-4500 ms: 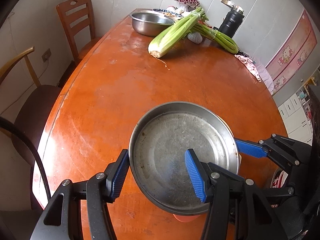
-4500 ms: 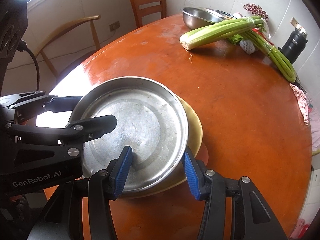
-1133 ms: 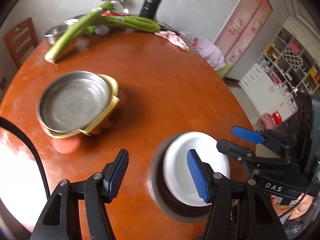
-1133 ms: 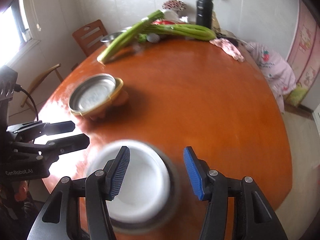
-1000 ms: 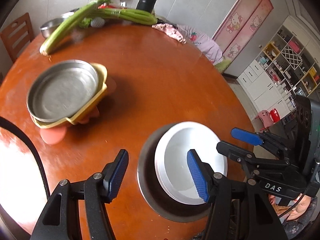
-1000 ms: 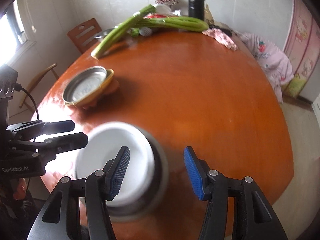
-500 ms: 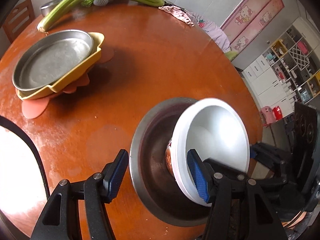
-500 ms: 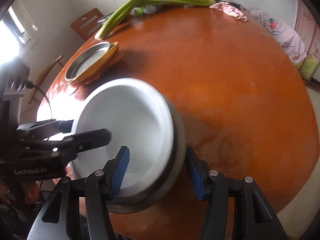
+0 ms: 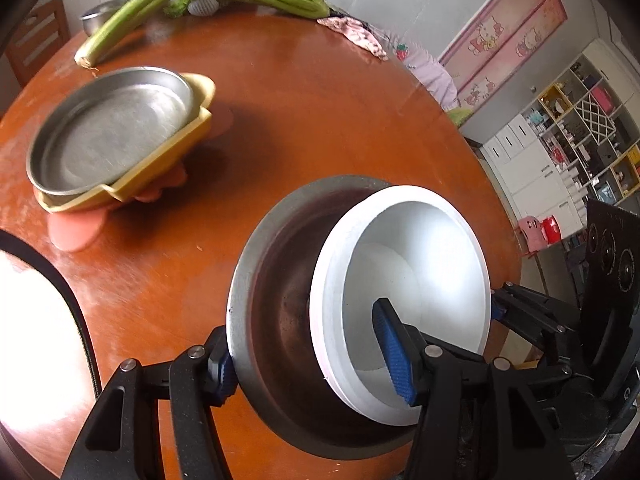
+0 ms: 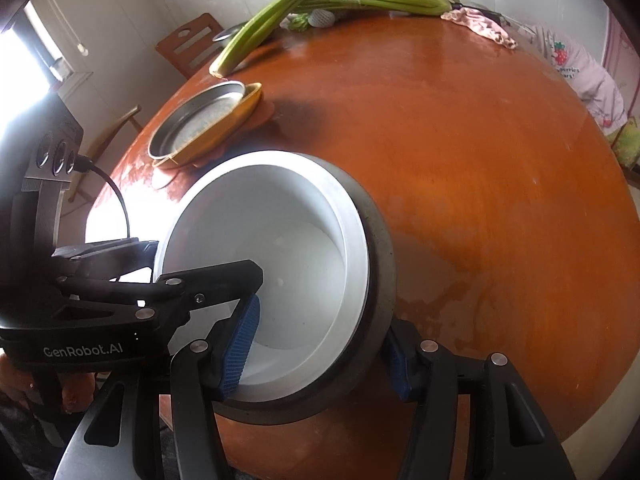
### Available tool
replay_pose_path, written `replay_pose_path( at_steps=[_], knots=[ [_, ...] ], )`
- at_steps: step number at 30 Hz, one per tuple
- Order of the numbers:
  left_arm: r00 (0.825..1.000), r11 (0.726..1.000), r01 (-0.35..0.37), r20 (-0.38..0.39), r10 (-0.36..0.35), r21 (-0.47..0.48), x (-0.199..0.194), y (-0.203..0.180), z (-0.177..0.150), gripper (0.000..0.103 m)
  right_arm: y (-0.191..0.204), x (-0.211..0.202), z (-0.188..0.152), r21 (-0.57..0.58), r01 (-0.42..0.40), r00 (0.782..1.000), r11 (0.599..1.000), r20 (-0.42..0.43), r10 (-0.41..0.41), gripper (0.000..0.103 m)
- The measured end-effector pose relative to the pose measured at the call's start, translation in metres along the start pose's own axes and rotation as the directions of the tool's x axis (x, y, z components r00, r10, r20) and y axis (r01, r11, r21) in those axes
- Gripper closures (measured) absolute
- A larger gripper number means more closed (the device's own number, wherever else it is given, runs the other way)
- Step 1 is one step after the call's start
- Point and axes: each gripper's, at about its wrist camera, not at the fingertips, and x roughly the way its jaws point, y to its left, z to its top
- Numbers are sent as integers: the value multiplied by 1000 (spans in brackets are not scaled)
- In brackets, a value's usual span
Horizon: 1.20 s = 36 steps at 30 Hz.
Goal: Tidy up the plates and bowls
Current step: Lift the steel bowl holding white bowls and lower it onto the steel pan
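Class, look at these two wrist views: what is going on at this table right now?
A person works two handheld grippers on a white bowl nested in a steel bowl at the near table edge. The left gripper and right gripper each straddle the nested pair, one finger inside the white bowl, one outside the steel rim; the left jaws are closing, the right opening. Farther back, a steel plate sits on a yellow dish.

**Legible markings**

- "GenRobot.AI", white lettering on the black body of the left gripper [image 10: 256, 312], seen in the right wrist view.
- "…berries" with a partly cut second line ending "…ars!", beneath a strawberry print on the pale garment [image 10: 576, 68] at the table's far edge.
- Pink poster [image 9: 504, 36]: cartoon cat figures only, no readable words.
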Motion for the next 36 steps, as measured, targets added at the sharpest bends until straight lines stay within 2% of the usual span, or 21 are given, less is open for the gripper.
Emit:
replay_pose_path(
  at_steps=[9, 22, 29, 36],
  knots=[
    [996, 999, -43, 80, 44, -13, -41, 24, 23, 44, 34, -3, 41, -69, -20, 999, 997, 37, 22, 44],
    [972, 992, -117, 200, 122, -37, -102, 64, 59, 44, 90, -7, 104, -175, -57, 993, 983, 88, 74, 44],
    [963, 990, -132, 229, 142, -59, -113, 84, 73, 44, 105, 1, 129, -199, -78, 991, 977, 94, 99, 44],
    [963, 987, -141, 222, 156, -80, -107, 102, 86, 44, 113, 18, 146, -214, -86, 992, 973, 76, 105, 44]
  ],
)
